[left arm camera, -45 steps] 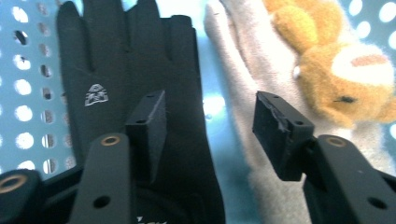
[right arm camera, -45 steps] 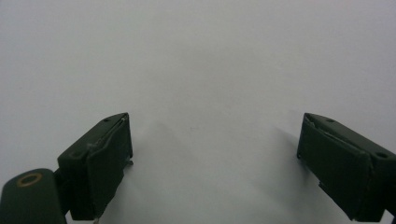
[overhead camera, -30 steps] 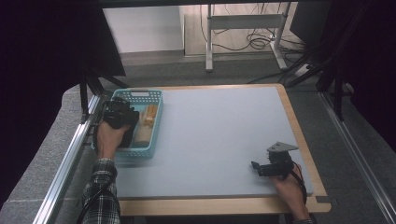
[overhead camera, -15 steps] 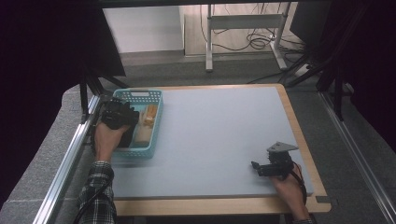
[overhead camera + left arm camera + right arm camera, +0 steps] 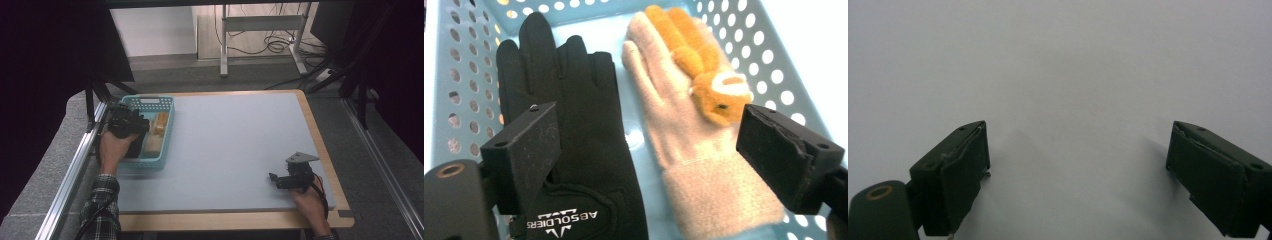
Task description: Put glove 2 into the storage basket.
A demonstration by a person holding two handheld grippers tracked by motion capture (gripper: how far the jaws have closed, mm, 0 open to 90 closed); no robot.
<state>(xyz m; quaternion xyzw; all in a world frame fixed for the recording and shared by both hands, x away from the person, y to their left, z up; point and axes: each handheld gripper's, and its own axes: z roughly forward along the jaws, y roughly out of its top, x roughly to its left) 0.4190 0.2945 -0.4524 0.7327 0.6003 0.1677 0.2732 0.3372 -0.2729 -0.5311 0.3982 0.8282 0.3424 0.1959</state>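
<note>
Left gripper (image 5: 649, 150): two blocky matte-black jaws with scuffed faces and small screw holes; black rounded body carrying a brass-ringed hole. Right gripper (image 5: 274, 177): black, same jaws, grey three-cornered plate on top, black trailing cable. Left forearm: black-and-white plaid sleeve (image 5: 100, 205).

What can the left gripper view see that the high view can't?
The left gripper view sees inside the basket up close: a black glove with white lettering beside a fuzzy cream glove bearing an orange animal figure, with the left tongs open above them. The high view sees the whole table, the person's hands, and the right tongs open near the right edge. Both show the blue basket and the left tongs over it.
</note>
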